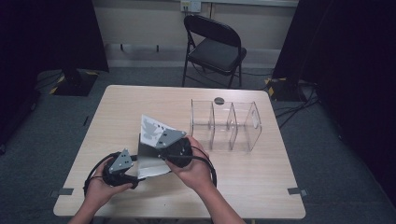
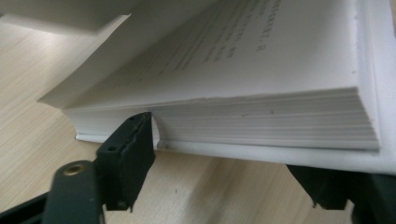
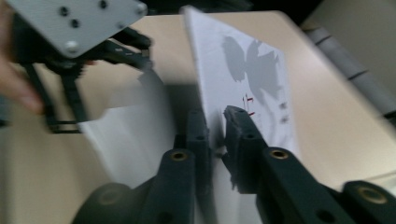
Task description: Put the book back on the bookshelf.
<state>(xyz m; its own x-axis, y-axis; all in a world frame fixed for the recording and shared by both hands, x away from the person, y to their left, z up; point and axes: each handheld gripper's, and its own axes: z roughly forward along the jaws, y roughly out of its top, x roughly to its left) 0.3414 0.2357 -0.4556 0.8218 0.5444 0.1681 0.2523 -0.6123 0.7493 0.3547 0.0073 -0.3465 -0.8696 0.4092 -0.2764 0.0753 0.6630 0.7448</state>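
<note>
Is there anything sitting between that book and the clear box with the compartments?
Nothing visible. The book, its cover pinched by the right gripper, lies just left of the clear box, with bare table between them.

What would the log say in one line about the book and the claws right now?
right claw: shut on cover, lifted | left claw: around page block | book: open on table

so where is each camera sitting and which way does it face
high view: above the person's side, looking forward and down on the table; both forearms, left hand-held gripper and right hand-held gripper show.
left gripper view: rides the left hand-held gripper, looks along its jaws at the book page block.
right gripper view: rides the right hand-held gripper, its jaws pinching the raised cover; the left gripper shows farther off.
All three share the open book.
</note>
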